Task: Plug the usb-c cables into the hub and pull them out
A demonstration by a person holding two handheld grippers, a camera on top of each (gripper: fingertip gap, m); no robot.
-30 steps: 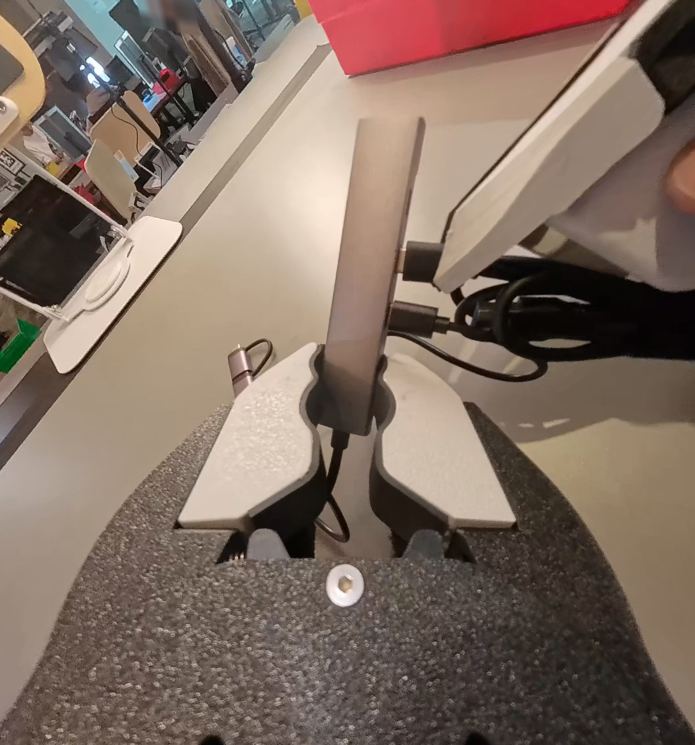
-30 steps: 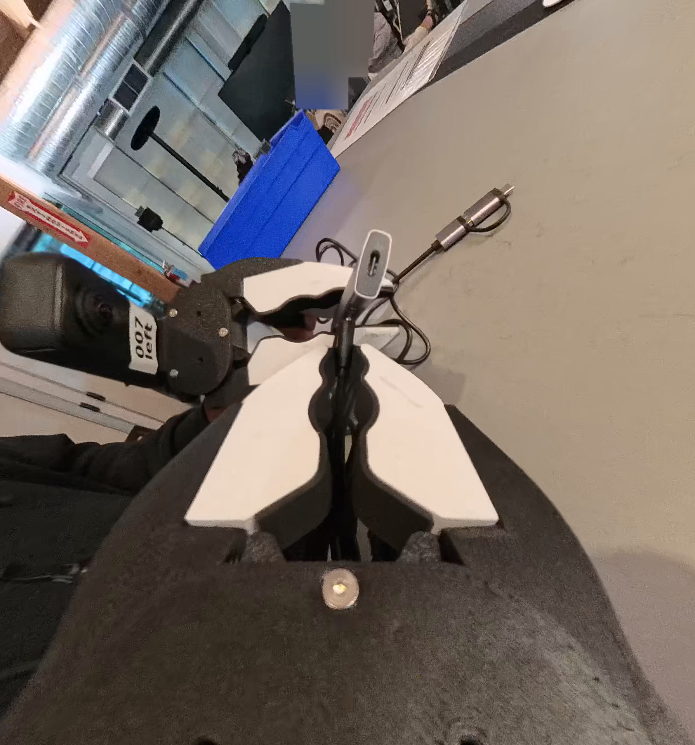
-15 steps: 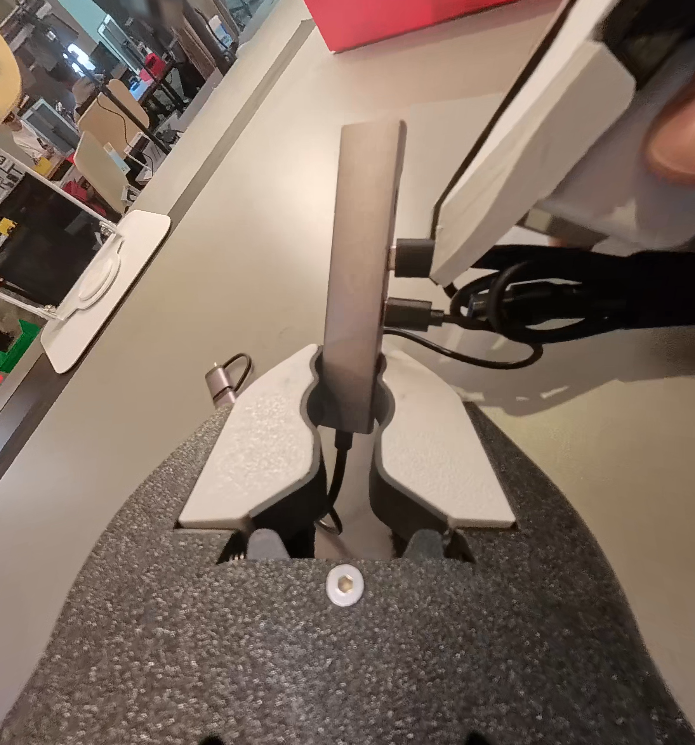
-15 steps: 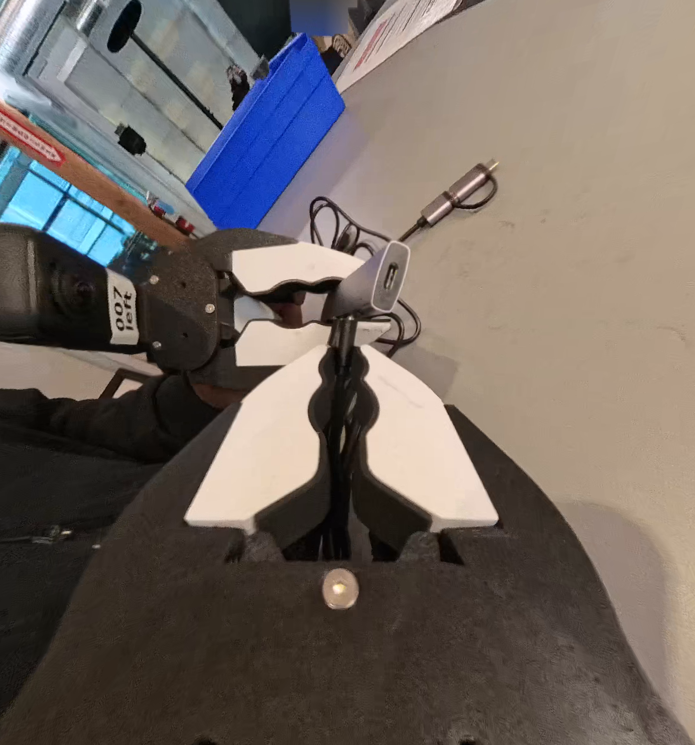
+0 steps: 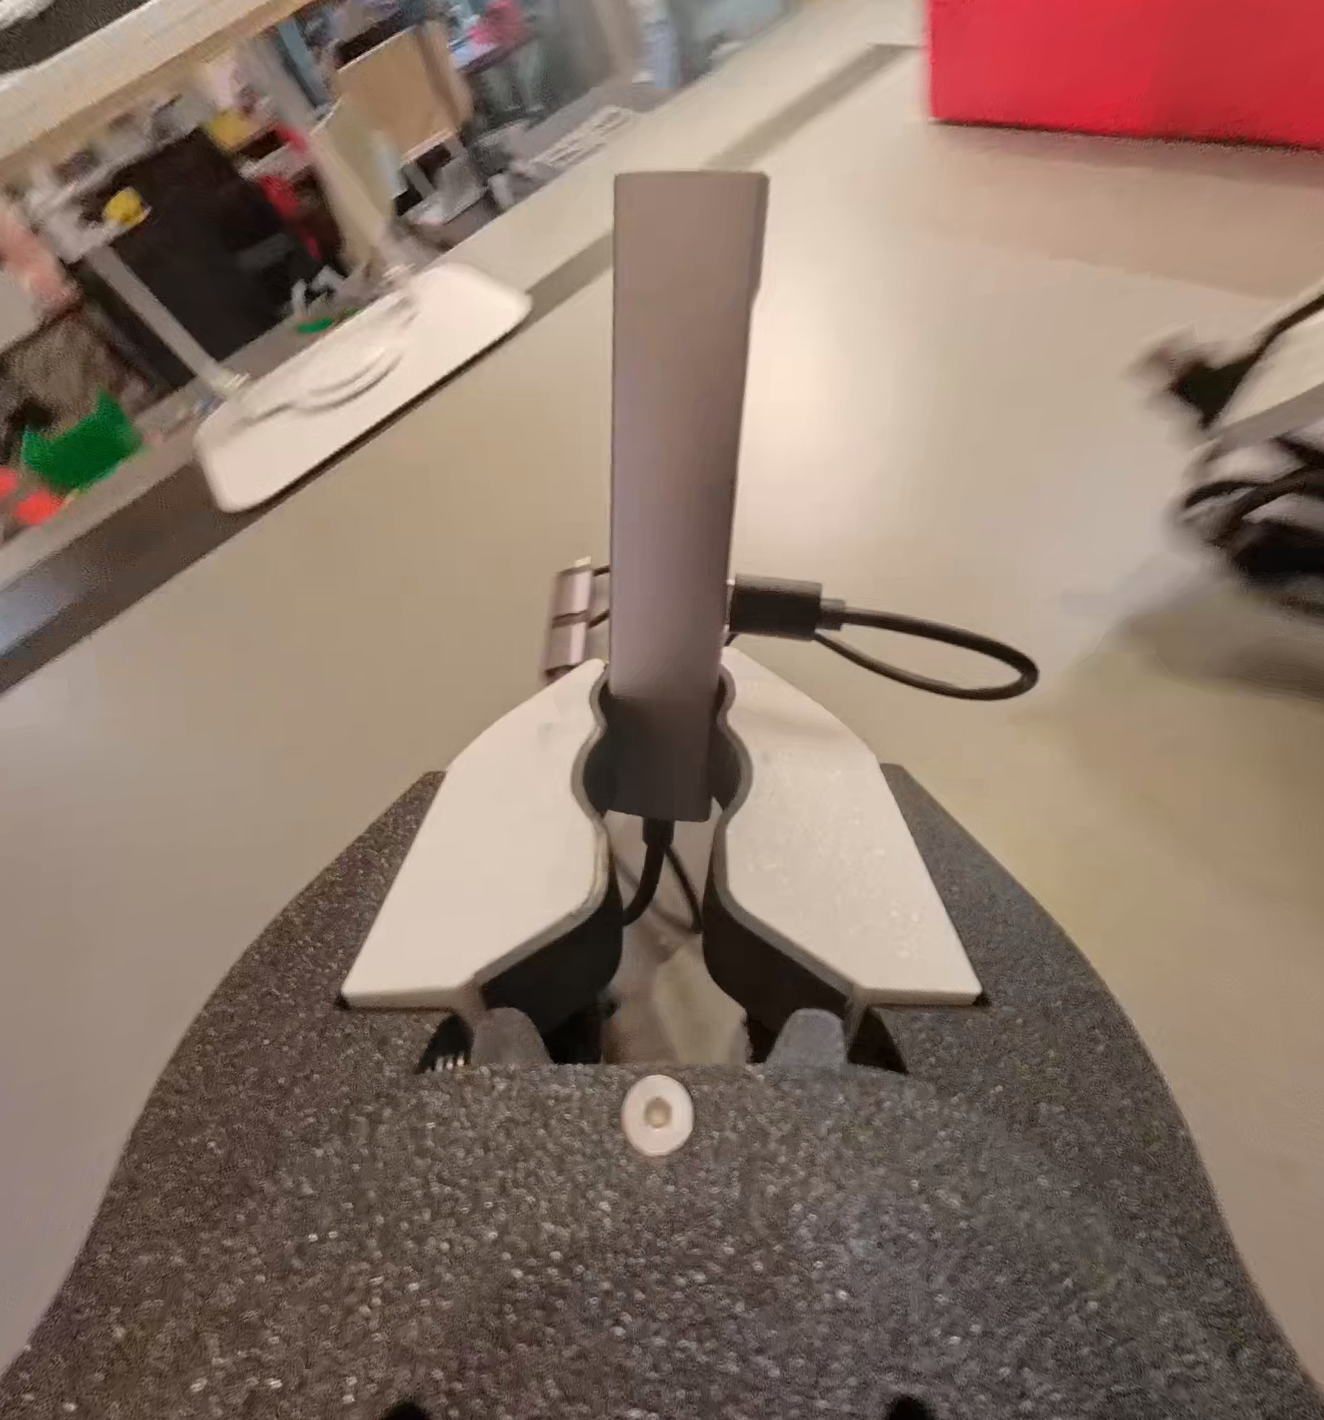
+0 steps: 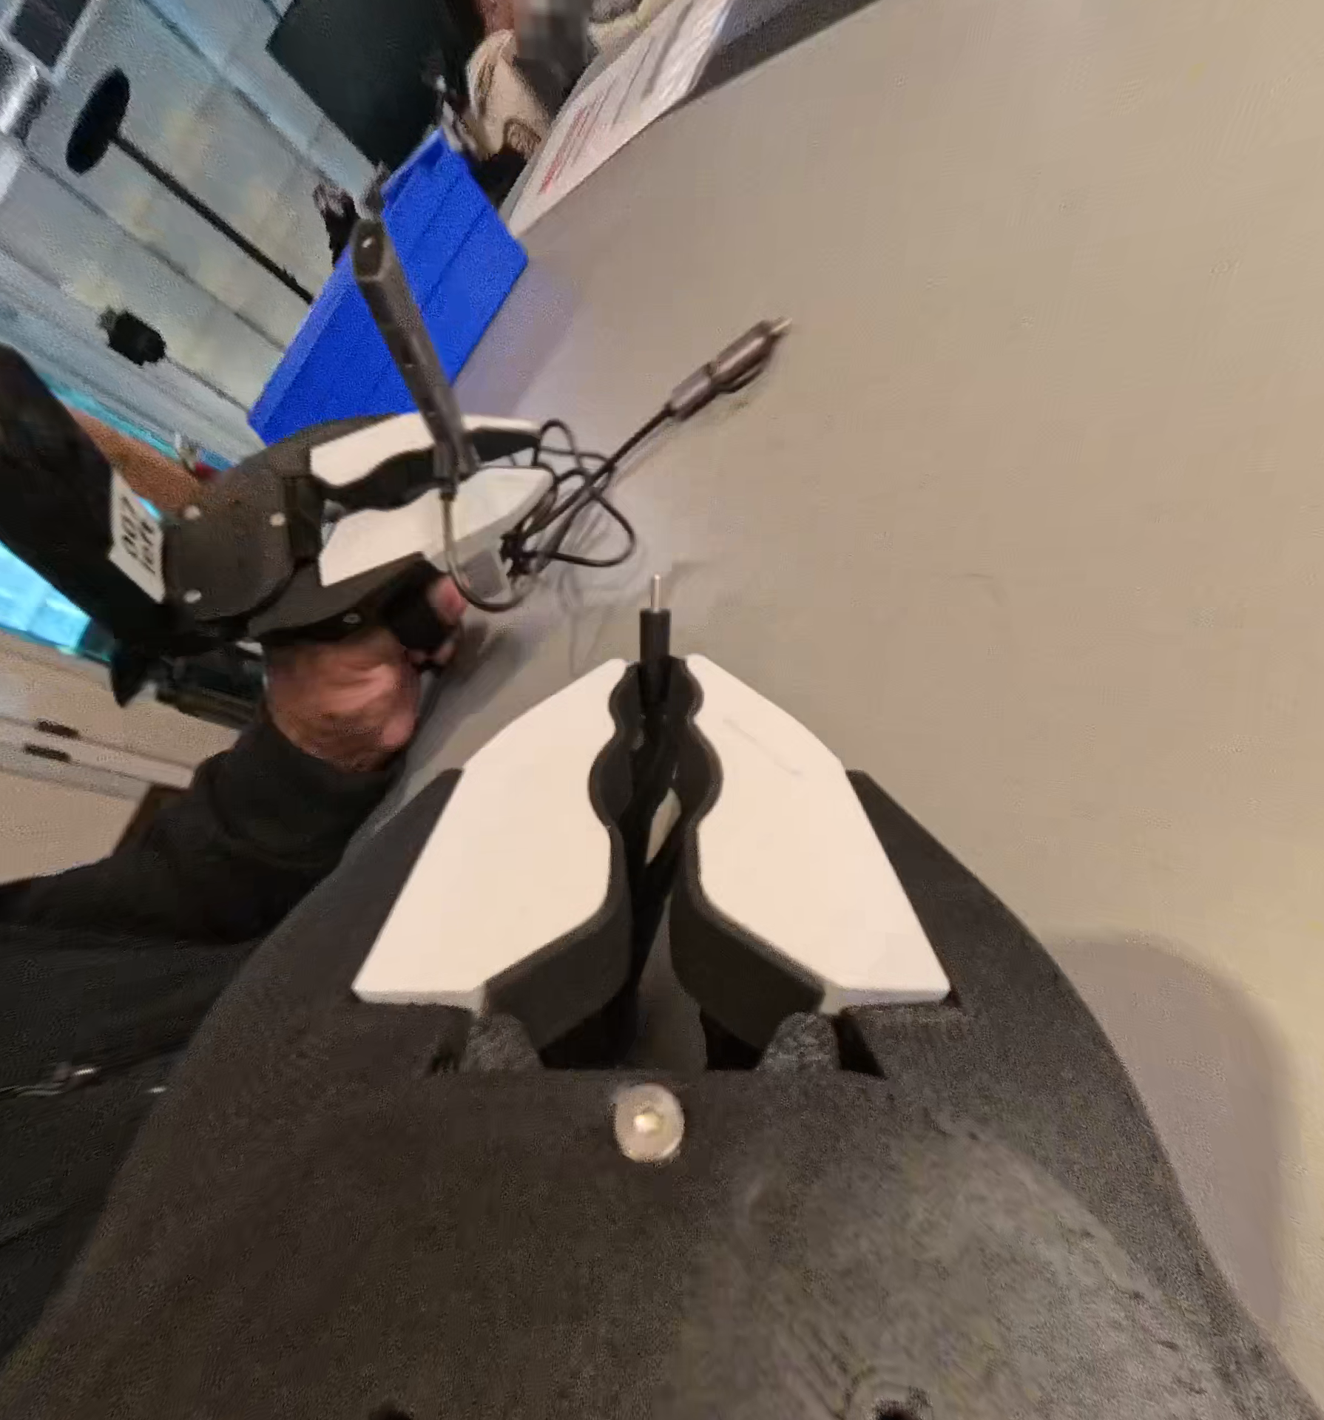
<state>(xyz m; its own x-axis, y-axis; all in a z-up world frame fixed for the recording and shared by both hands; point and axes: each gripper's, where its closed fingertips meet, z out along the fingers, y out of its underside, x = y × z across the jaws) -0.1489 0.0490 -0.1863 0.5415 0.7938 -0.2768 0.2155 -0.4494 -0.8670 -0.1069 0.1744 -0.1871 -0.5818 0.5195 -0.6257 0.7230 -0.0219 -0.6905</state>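
Right tongs (image 6: 655, 676) clamped on black cable plug (image 6: 654, 632), now pulled free, left tongs (image 5: 663, 695) still gripping hub (image 5: 682, 430).

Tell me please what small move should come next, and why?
Probably set down the freed cable: the right gripper is shut on a black USB-C plug that is out, clear of the hub. The left gripper clamps the hub, and a second plug sits in its side, to be pulled after.
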